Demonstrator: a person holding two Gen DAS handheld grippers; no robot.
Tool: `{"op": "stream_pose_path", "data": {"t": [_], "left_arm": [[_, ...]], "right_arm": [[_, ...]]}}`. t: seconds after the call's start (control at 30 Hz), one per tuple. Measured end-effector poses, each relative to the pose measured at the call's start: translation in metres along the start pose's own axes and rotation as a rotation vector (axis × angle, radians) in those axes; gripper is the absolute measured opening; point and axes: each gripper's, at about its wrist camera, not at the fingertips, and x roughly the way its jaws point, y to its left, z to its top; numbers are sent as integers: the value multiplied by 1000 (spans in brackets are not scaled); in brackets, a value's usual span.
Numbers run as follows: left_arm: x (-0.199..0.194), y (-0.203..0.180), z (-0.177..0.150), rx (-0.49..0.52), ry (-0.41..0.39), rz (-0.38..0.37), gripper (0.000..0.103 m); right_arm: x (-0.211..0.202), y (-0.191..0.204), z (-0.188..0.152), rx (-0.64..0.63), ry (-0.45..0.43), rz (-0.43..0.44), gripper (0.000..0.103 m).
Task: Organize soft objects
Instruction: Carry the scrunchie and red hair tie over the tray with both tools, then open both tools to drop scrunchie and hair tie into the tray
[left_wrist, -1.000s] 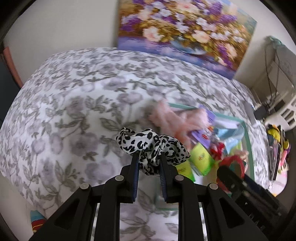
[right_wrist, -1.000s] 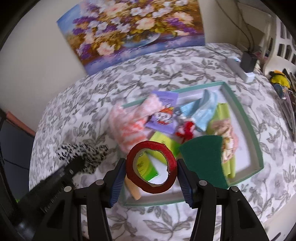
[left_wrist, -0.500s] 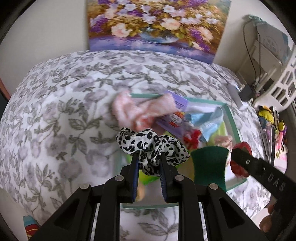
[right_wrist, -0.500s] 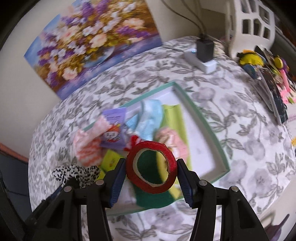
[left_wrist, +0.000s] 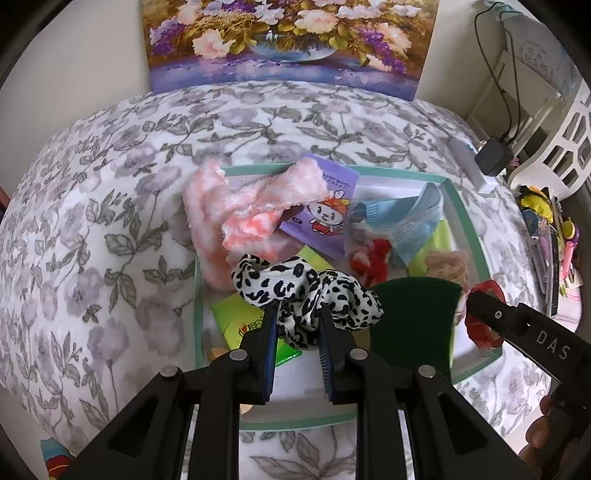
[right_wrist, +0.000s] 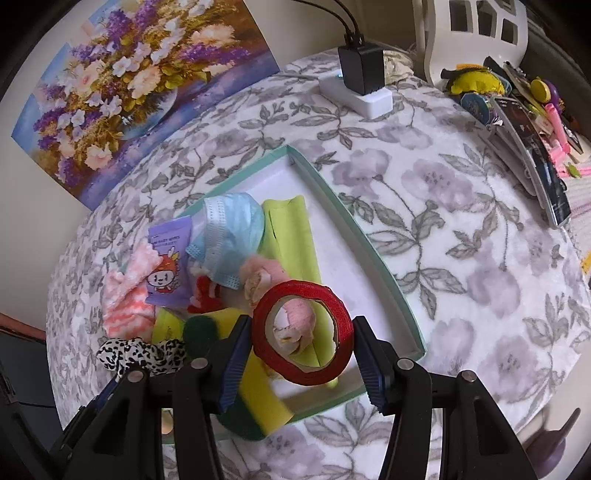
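Note:
My left gripper (left_wrist: 295, 325) is shut on a black-and-white leopard scrunchie (left_wrist: 306, 291) and holds it above the near left part of a teal-rimmed tray (left_wrist: 469, 221). The scrunchie also shows in the right wrist view (right_wrist: 140, 356). My right gripper (right_wrist: 301, 343) is shut on a red tape roll (right_wrist: 303, 373) above the tray's near right part (right_wrist: 354, 229); the roll also shows in the left wrist view (left_wrist: 484, 332). The tray holds a pink fluffy cloth (left_wrist: 236, 221), a purple packet (left_wrist: 325, 214), a blue face mask (right_wrist: 229, 232), a green-and-yellow sponge (left_wrist: 410, 325) and green cloth (right_wrist: 291, 236).
The tray lies on a flower-patterned cover (left_wrist: 110, 221). A flower painting (left_wrist: 288, 40) leans on the wall behind. A white power strip with a black charger (right_wrist: 362, 81) lies at the back right. Books and small toys (right_wrist: 524, 122) lie at the right edge.
Both grippers have moved right over the tray with their loads. The left one now hangs over the tray's near left part; the right one has swung toward the tray's right side.

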Motion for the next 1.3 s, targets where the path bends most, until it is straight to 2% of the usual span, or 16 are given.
{"op": "stream_pose_path", "data": {"t": [0.3, 0.53, 0.6, 0.73, 0.93, 1.13, 1.23, 1.3], "left_arm": [[20, 0, 2, 11, 35, 42, 23], [23, -2, 3, 26, 32, 62, 24], [22, -1, 4, 21, 41, 60, 28], [18, 6, 6, -19, 68, 62, 38], [6, 12, 7, -50, 62, 62, 51], [-5, 21, 10, -73, 41, 92, 52], [-8, 28, 11, -87, 34, 108, 67], [-9, 32, 11, -101, 29, 113, 68]], "right_arm": [[21, -2, 4, 6, 24, -5, 57], [31, -5, 4, 11, 45, -26, 58], [31, -5, 4, 13, 47, -37, 59], [23, -4, 4, 4, 33, -66, 66], [8, 0, 3, -30, 8, -101, 70], [-8, 7, 2, -50, -23, -112, 72], [-16, 13, 1, -63, -43, -115, 72], [-21, 19, -2, -81, -56, -115, 72]]}}
